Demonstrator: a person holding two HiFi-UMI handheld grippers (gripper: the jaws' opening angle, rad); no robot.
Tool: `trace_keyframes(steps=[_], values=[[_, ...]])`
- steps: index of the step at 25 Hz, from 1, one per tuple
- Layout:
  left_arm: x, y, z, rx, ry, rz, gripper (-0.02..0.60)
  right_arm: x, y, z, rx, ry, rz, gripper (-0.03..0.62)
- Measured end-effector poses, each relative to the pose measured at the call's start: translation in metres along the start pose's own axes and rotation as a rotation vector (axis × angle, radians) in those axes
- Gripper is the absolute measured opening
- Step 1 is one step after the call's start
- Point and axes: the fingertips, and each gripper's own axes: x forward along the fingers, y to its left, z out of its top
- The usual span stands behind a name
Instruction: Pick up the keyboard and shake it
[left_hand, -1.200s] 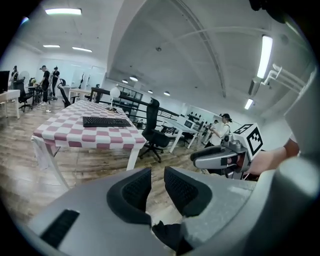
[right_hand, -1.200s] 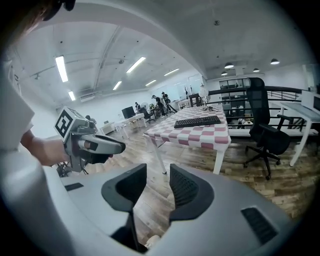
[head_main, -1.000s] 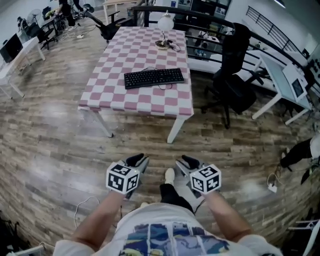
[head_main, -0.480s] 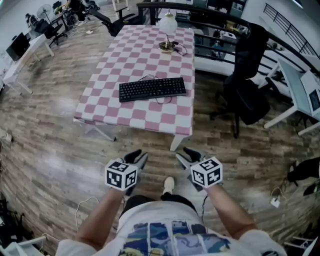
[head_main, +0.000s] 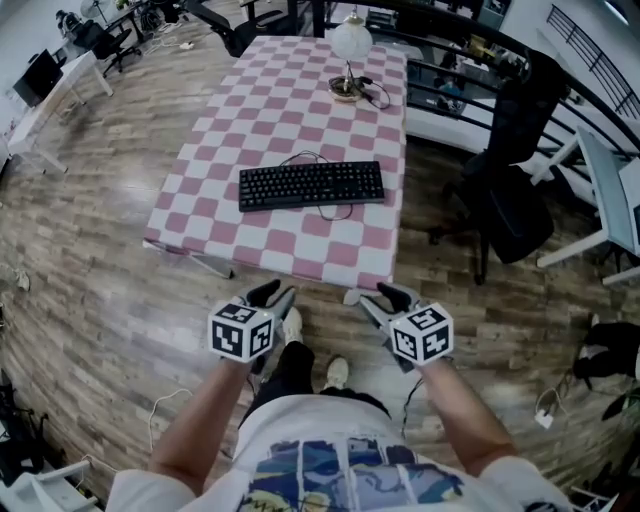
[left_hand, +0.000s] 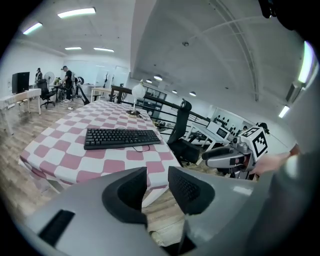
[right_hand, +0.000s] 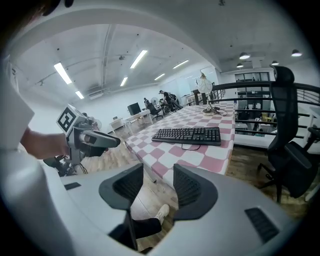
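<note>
Standing short of the pink-and-white checked tabletop (head_main: 290, 110), the person holds the left gripper (head_main: 272, 296) and the right gripper (head_main: 375, 296) side by side, low over the wooden floor and aimed at the near edge. Both pairs of jaws have just been opening and stand part-way apart, with nothing between them. The black keyboard (head_main: 311, 185) lies flat across the near half of the tabletop, well apart from both grippers and untouched.

The main risk, as I judge it, is the keyboard's cable (head_main: 335, 212). It loops out along the front edge and again behind the keyboard, so a lift or a hard shake could snag it or drag it across the cloth. The table lamp (head_main: 349, 45) stands at the far end, and its own lead lies beside its base; a wide swing could catch either. If the two ends are gripped unevenly, the keyboard could tilt and slip out. Jaws only part-way apart may also bump the keyboard's edge instead of straddling it.

Count: one keyboard, one cable, one lamp, one tabletop, two grippers, and one black office chair (head_main: 515, 200) near the tabletop's right side.
</note>
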Motion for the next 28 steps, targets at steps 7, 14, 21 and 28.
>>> trace_keyframes(steps=[7,14,21,28], values=[[0.043,0.073,0.039,0.01,0.023,-0.012,0.124,0.064,-0.05,0.039,0.015,0.041,-0.076,0.19],[0.081,0.143,0.073,0.01,0.064,-0.032,0.155,0.127,-0.096,0.078,0.07,0.093,-0.158,0.212],[0.111,0.227,0.081,-0.024,0.116,0.027,0.193,0.173,-0.144,0.104,0.097,0.12,-0.241,0.244],[0.138,0.285,0.086,-0.102,0.139,0.112,0.219,0.201,-0.208,0.11,0.098,0.2,-0.265,0.275]])
